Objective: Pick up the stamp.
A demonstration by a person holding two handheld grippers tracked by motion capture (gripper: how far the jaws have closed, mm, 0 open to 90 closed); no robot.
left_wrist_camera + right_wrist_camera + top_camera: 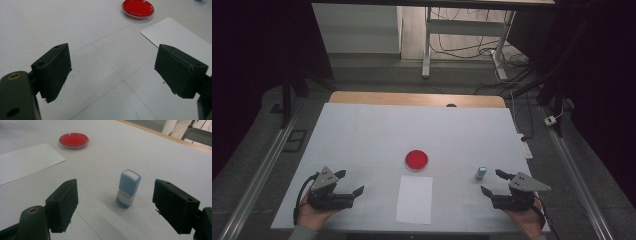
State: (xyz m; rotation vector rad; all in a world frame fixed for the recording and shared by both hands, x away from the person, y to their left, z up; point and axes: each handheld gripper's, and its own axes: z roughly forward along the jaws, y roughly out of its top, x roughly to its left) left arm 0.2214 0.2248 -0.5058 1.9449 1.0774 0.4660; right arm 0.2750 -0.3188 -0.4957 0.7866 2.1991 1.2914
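Observation:
A round red dish sits in the middle of the white table, with a white paper sheet just in front of it. A small blue and white stamp-like block stands upright to the right. My left gripper rests at the front left, open and holding nothing; the left gripper view looks past its jaws to the dish and sheet. My right gripper is at the front right, open, a little short of the block, with the dish and sheet farther off.
The table's wooden far edge shows behind the white cover. Metal rails run along both sides. A desk frame and cables lie on the floor beyond.

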